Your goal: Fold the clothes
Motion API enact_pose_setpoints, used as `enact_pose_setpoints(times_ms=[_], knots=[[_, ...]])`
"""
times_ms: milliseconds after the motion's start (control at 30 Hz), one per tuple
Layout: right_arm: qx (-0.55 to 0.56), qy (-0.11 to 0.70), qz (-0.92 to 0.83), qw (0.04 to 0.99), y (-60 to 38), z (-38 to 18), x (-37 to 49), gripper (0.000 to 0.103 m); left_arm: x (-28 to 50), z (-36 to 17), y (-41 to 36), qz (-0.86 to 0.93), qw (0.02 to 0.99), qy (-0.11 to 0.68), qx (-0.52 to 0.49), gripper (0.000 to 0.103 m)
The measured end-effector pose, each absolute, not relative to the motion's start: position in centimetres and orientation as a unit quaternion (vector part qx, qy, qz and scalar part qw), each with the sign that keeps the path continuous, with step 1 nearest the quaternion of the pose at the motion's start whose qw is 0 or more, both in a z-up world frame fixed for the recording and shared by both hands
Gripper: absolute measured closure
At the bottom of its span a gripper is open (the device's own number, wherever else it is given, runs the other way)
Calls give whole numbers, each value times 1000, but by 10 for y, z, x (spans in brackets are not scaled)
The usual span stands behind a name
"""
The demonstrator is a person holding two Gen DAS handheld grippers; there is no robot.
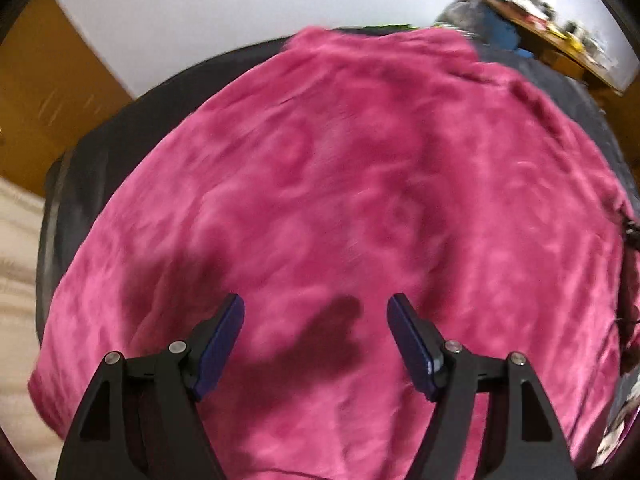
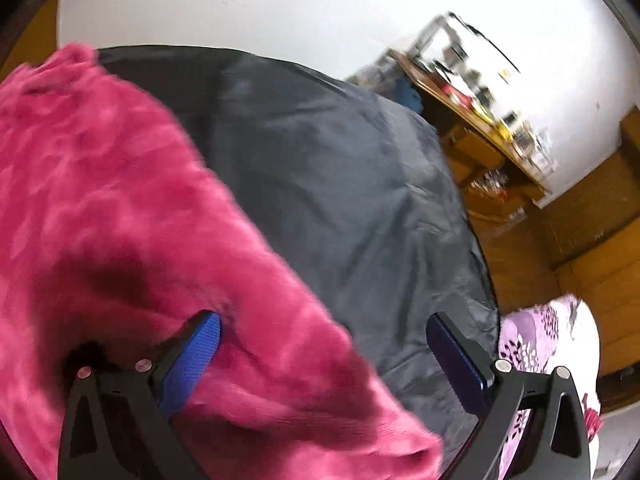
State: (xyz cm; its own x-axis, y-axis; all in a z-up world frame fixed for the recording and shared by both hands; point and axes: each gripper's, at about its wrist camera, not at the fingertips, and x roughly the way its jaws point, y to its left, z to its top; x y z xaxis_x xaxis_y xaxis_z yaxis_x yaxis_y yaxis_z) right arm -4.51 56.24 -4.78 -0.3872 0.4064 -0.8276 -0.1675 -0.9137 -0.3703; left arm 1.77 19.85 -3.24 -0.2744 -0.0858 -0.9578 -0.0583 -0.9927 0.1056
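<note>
The pink garment (image 1: 340, 200) lies spread on the dark cover (image 2: 340, 200), straight below the left gripper (image 1: 316, 344), whose jaws stand wide and empty. The right gripper (image 2: 324, 360), also wide, straddles its right-hand edge, seemingly nearer a graspable hem, though blur hides contact.

- Spread wide over the dark cover (image 2: 340, 184): pink fleece garment (image 1: 340, 184), low and flat, nothing standing on it.
- Right of the garment: bare dark cover, open for passing.
- Beyond the garment's far right corner: cluttered wooden desk (image 2: 480, 120).
- Near right: floral cloth (image 2: 540, 340).
</note>
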Motion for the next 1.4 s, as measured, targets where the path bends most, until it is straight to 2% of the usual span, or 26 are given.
enact_pose_setpoints(times_ms=[200, 367, 500, 533, 600, 733, 867, 967, 1200, 1300, 1400], knots=[[-540, -120, 813, 181, 578, -40, -54, 0, 14, -52, 139, -784, 80, -5, 615, 25], [-505, -83, 842, 172, 550, 0, -44, 0, -6, -56, 116, -792, 100, 7, 602, 25], [-490, -35, 867, 80, 497, 21, -50, 0, -33, -67, 104, -794, 101, 19, 600, 24], [-497, -30, 867, 38, 478, 18, -52, 0, -39, -69, 101, -796, 101, 20, 597, 17], [-511, -21, 858, -45, 440, 11, -55, 0, -47, -70, 98, -802, 99, 18, 589, 15], [-560, -52, 808, -173, 386, -26, -45, 0, -57, -72, 88, -812, 98, 18, 575, 9], [-597, -119, 770, -190, 376, -58, -31, 0, -57, -74, 79, -823, 106, 17, 558, 4], [-589, -154, 771, -186, 381, -60, -26, 0, -56, -75, 77, -825, 112, 19, 554, 3], [-582, -157, 780, -168, 375, -44, -19, 0, -28, -50, 98, -807, 97, -22, 582, 6], [-568, -145, 783, -205, 367, -21, 5, 0, 9, -34, 121, -804, 47, -24, 593, 6], [-593, -140, 749, -261, 359, -22, 37, 0, 49, -24, 145, -795, -3, -22, 606, 5]])
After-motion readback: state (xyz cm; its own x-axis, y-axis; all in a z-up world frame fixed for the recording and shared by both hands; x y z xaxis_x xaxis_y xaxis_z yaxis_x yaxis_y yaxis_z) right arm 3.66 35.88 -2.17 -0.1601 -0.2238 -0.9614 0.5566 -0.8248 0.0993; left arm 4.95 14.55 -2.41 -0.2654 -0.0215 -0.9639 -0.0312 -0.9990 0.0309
